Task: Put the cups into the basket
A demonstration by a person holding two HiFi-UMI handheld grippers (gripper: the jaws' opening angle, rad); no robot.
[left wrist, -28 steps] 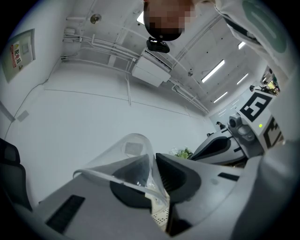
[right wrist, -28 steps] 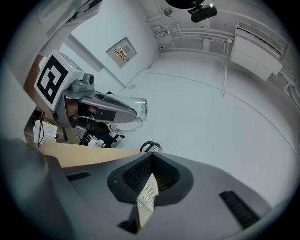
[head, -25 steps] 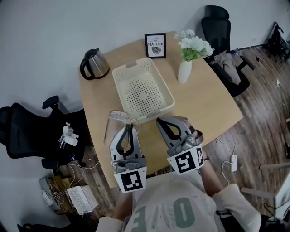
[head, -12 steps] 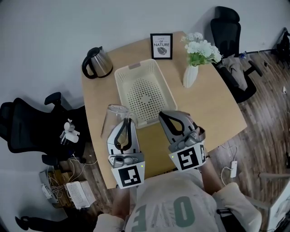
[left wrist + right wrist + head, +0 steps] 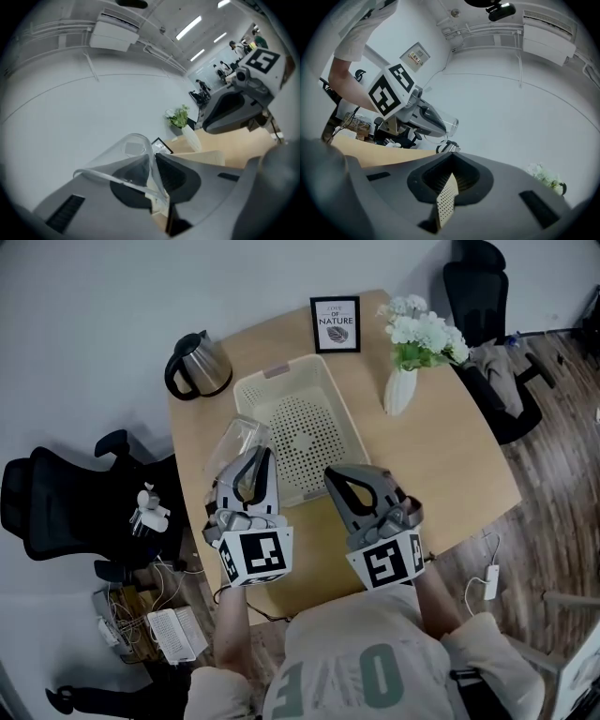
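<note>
A clear plastic cup [image 5: 240,441] hangs tilted above the table, just left of the cream perforated basket [image 5: 348,410]. My left gripper [image 5: 253,459] is shut on the cup's wall; in the left gripper view the cup [image 5: 132,158] sits pinched between the jaws. My right gripper [image 5: 338,475] is at the basket's near edge, and the right gripper view shows a perforated piece of the basket wall [image 5: 446,198] clamped between its jaws. From that view the cup [image 5: 442,124] shows off to the left, in the other gripper.
The wooden table [image 5: 441,465] also carries a steel kettle [image 5: 199,364] at the back left, a framed print [image 5: 336,324] behind the basket and a white vase of flowers [image 5: 401,390] at the back right. Black office chairs stand left [image 5: 56,512] and back right [image 5: 480,285].
My left gripper has lifted the clear cup off the table and tipped it toward the basket. My right gripper has stayed at the basket's near edge.
</note>
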